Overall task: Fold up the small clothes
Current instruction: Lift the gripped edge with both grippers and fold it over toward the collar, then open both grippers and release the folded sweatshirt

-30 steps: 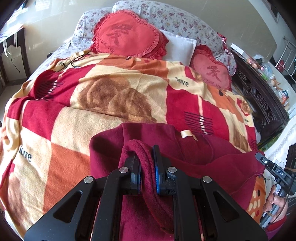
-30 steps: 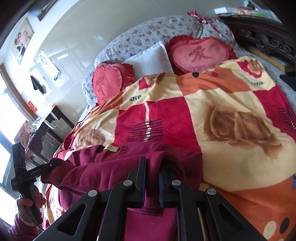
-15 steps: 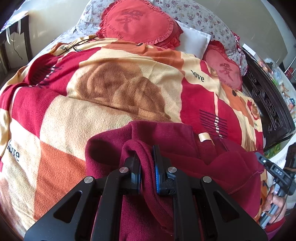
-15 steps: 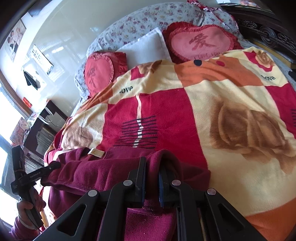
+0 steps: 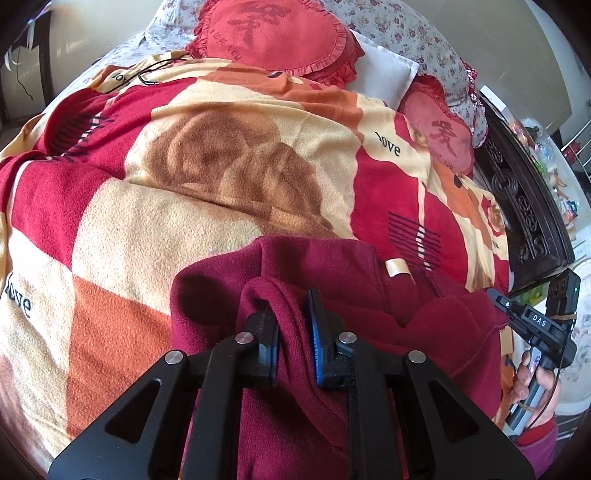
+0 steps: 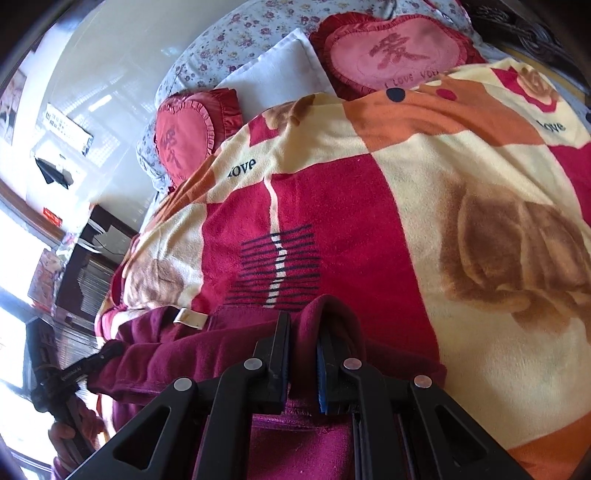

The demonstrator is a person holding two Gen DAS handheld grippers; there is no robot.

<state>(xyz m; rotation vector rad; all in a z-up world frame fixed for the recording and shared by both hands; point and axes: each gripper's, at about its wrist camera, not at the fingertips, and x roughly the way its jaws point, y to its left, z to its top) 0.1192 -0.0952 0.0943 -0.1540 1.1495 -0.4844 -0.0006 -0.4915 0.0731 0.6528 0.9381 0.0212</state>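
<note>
A dark maroon fleece garment point(image 5: 424, 325) lies on a bed, stretched between both grippers; it also shows in the right wrist view point(image 6: 177, 358). A cream label point(image 5: 397, 267) shows on it, also seen in the right wrist view point(image 6: 190, 317). My left gripper point(image 5: 291, 332) is shut on a bunched fold at one end. My right gripper point(image 6: 303, 350) is shut on a fold at the other end. Each gripper shows at the edge of the other's view: the right one point(image 5: 532, 325) and the left one point(image 6: 70, 376).
A red, cream and orange blanket point(image 5: 207, 177) covers the bed. Heart-shaped red cushions point(image 5: 277, 33) and a white pillow point(image 5: 384, 77) lie at the head. A dark carved wooden bed frame point(image 5: 524, 206) runs along one side. A dark cabinet point(image 6: 85, 266) stands by the window.
Both grippers have carried the held garment forward across the blanket toward the pillows and lower to it. Both stay shut on the cloth.
</note>
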